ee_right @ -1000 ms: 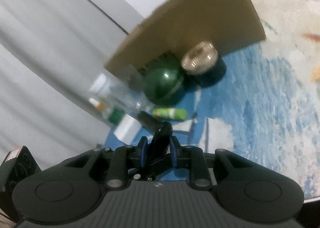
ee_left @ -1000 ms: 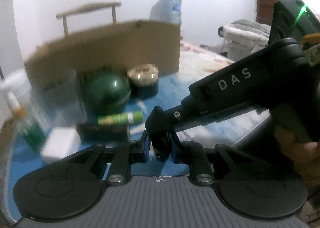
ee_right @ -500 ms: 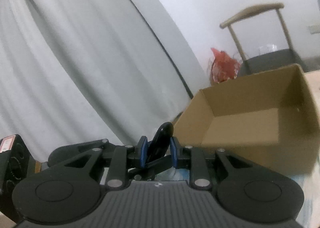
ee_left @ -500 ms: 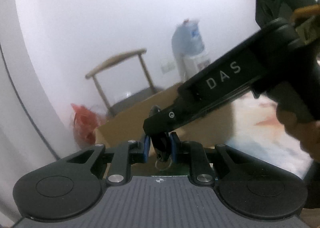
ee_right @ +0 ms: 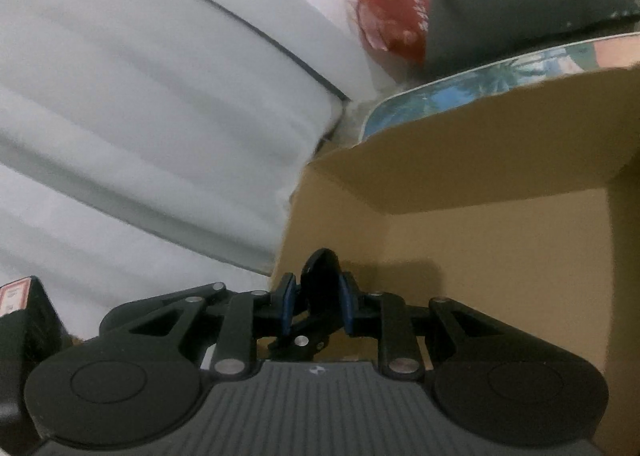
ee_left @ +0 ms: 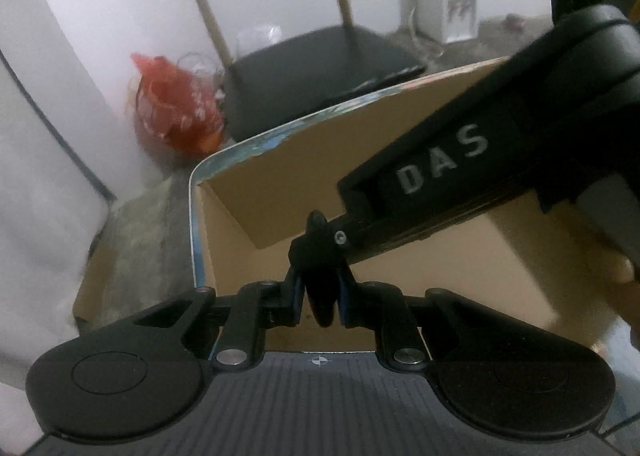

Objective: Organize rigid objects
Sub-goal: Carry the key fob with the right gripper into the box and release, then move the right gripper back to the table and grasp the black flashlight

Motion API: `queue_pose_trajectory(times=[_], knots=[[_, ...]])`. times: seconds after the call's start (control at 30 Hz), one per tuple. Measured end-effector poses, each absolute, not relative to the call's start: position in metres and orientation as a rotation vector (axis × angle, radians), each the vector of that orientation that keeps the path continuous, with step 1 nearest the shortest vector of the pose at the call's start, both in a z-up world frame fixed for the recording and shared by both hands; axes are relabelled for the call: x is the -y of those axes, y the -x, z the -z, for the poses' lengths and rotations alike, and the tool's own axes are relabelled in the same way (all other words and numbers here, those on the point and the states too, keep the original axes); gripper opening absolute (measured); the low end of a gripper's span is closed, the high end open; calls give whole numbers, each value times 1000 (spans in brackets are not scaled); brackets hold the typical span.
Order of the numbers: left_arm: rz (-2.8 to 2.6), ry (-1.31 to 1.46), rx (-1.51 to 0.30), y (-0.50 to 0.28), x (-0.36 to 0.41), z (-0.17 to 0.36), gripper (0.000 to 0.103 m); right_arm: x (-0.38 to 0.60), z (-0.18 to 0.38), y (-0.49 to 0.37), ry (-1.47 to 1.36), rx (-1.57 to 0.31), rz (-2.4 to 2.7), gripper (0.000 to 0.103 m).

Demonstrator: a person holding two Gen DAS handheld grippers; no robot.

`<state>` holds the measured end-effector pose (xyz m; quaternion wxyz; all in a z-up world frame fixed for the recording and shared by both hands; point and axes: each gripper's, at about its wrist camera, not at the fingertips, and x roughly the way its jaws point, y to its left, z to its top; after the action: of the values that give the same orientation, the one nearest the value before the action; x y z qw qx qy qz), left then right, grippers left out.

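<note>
— Left wrist view: what's the left gripper (ee_left: 319, 298) clenched on?
— A black object (ee_left: 320, 276), above the open cardboard box (ee_left: 460, 256). The right gripper (ee_right: 318, 302) pinches the same black object (ee_right: 320, 280)

**Two wrist views, both over the box**

Each fisheye camera sits behind its own gripper's fingers and looks forward and steeply down. The left view faces the open box (ee_left: 460, 256) from close above, with a chair (ee_left: 304, 51) beyond. The right view sits nearer the box (ee_right: 500, 256), by its corner. Both share the box, the chair and a red bag (ee_left: 172, 107).
</note>
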<state>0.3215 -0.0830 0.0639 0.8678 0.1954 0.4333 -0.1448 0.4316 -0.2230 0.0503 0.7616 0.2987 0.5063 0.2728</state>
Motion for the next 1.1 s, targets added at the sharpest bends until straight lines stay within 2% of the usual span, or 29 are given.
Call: queue_pose_trajectory(times=[0.37,0.6,0.97,1.1], knots=[[229,-480,-956,-350,87,-48,21,221,-15,-470,-743,-1191,-511,26],[231,-433,-950,-342,81,-62,22,232,-25,-456,-758,-1160,-495,26],[289,-307,-771,-260,49,-140,26,286,-106,-361,-809,-940,-566,26],[342,-247,-694,-205,31,-159,38,303,-134,-299,-803,-835,-648,26]])
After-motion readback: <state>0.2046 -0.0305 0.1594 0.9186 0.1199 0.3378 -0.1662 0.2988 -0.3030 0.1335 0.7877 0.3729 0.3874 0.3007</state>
